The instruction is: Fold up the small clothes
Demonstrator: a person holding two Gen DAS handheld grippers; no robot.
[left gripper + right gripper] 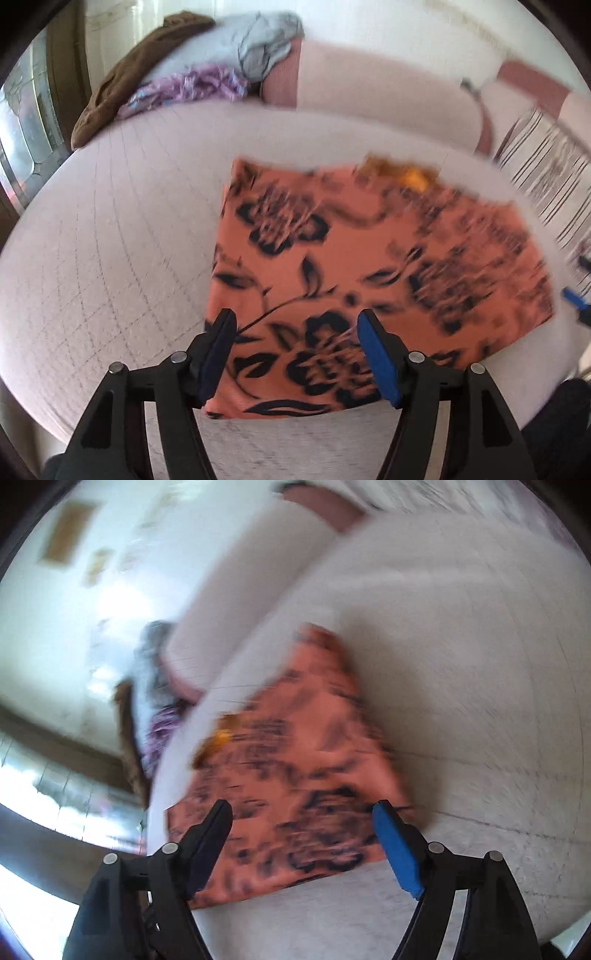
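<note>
The orange floral garment (369, 266) lies folded flat on the bed (110, 258), so the left hand-held gripper (295, 325) and right hand-held gripper (303, 816) gape wide, empty.

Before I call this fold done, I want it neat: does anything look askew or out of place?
One thing: an orange-yellow scrap sticks out past the far edge of the folded floral cloth, so that edge is not clean. The cloth otherwise lies flat on the white cover. Both views are blurred, so small creases cannot be judged.
</note>
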